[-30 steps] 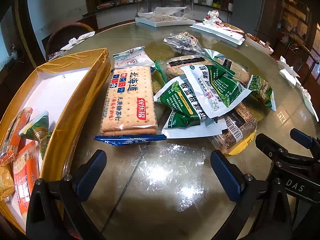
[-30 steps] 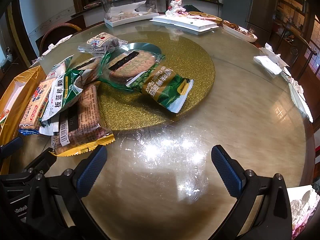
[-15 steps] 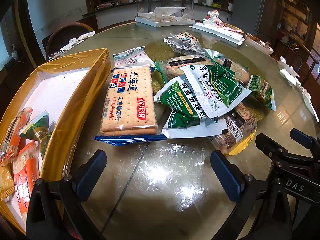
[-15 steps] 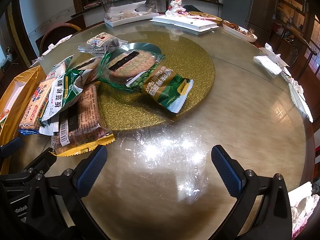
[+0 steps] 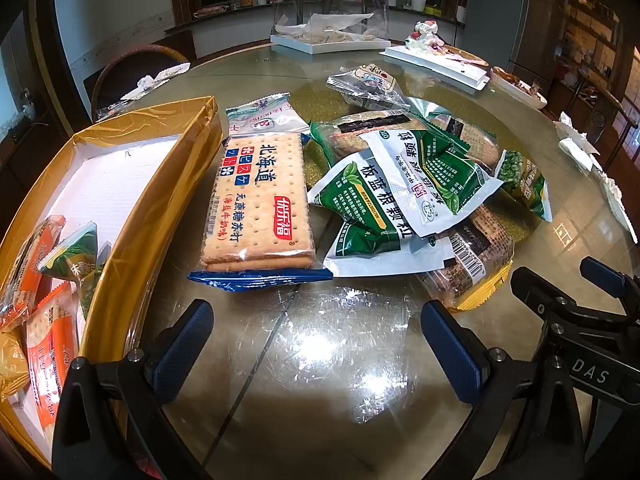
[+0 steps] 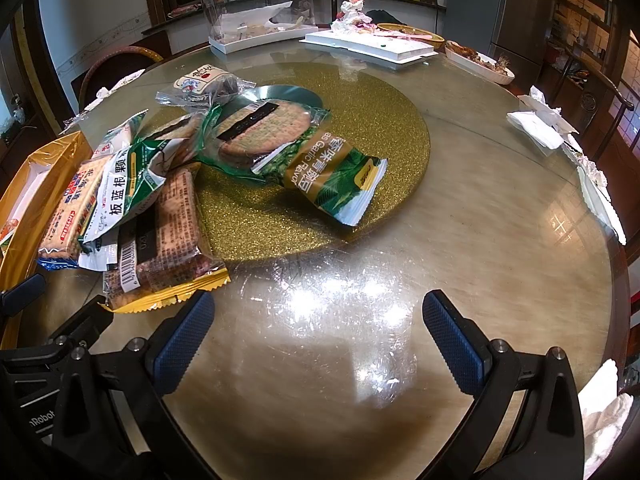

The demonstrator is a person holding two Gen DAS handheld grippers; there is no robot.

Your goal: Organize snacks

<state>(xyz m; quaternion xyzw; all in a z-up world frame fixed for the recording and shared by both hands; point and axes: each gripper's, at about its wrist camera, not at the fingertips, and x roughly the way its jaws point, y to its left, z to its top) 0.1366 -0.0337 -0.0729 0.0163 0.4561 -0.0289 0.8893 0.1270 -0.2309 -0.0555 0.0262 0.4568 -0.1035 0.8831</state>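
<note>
A pile of snack packets lies on the round glass table. A cracker pack (image 5: 258, 204) with a blue end lies nearest the gold box (image 5: 160, 208), which holds several orange and green packets (image 5: 44, 280). Green sachets (image 5: 384, 196) overlap a brown bar with a yellow edge (image 5: 472, 264), also in the right wrist view (image 6: 168, 232). A green garlic cracker packet (image 6: 320, 172) lies on the gold glitter disc (image 6: 380, 120). My left gripper (image 5: 316, 344) is open and empty, short of the cracker pack. My right gripper (image 6: 320, 336) is open and empty over bare glass.
White trays (image 6: 372, 46) and a clear box (image 6: 256, 12) stand at the table's far side. Crumpled tissues (image 6: 540, 120) lie along the right edge. A chair back (image 5: 132, 68) stands behind the gold box. The right gripper's body (image 5: 580, 320) shows at the left view's lower right.
</note>
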